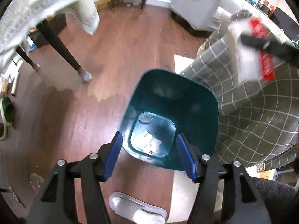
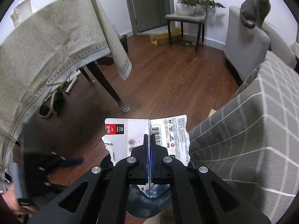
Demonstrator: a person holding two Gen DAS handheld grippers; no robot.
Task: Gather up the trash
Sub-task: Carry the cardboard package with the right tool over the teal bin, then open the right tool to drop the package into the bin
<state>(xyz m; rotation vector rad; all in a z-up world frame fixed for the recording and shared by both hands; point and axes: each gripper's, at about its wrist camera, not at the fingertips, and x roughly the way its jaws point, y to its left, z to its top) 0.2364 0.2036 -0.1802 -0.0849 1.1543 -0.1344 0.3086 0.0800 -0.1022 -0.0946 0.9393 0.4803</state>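
Right wrist alone shows cat, claw pinching packaging.

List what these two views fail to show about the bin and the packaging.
- Bin in the right wrist view: mostly hidden under the right gripper.
- Packaging in the left wrist view: motion-blurred, print unreadable.
- Scraps on the bin floor: too small to identify.
- Packaging's lower part, right wrist view: covered by the shut jaws.
- Left gripper: open, holding nothing.
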